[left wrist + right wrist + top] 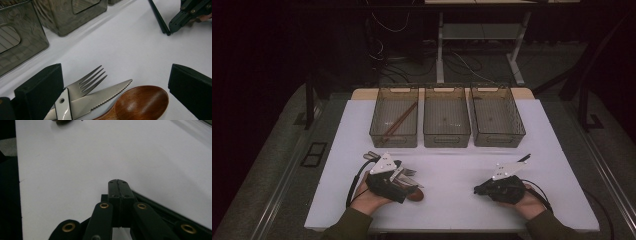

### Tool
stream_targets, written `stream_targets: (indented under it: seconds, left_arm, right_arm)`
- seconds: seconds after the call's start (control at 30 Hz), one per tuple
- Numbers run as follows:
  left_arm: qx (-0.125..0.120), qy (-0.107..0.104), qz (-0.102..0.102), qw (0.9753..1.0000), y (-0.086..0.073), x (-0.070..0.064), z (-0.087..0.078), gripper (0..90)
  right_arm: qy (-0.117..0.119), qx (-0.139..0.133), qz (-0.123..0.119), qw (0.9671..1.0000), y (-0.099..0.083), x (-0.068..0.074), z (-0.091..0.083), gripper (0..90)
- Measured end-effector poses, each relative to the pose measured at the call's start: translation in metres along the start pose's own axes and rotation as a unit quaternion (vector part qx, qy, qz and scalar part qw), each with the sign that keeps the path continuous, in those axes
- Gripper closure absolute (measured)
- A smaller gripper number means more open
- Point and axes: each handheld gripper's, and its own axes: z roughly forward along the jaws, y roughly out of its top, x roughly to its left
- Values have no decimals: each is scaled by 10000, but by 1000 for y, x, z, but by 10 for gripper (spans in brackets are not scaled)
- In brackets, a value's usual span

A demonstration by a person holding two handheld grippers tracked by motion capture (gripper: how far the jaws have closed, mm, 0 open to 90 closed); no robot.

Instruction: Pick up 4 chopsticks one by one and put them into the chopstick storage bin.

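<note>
Right between the spread jaws of my left hand-held gripper [116, 87] lie a steel fork [86, 81], serrated knife [102, 98] and brown wooden spoon [140, 102]; my right hand-held gripper [118, 182] is pressed together.

You're in a lab or test room, not a home. A white table [452, 200] sits on grey carpet w/ dark surroundings. Behind it you've got a bare metal desk frame [477, 45] and loose cables [384, 50] trailing across the floor. Three identical smoky plastic bins [447, 117] stand lined up in a row at the far edge, like a staged setup.
</note>
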Motion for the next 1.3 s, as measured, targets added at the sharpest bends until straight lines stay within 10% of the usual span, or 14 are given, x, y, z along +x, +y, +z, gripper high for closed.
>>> stream_targets:
  seconds: [1.3]
  left_arm:
    - [-89, -10, 53, 9999, 3, -3, -3, 0]
  right_arm:
    - [-94, -194, -50, 9998, 30, -18, 18, 895]
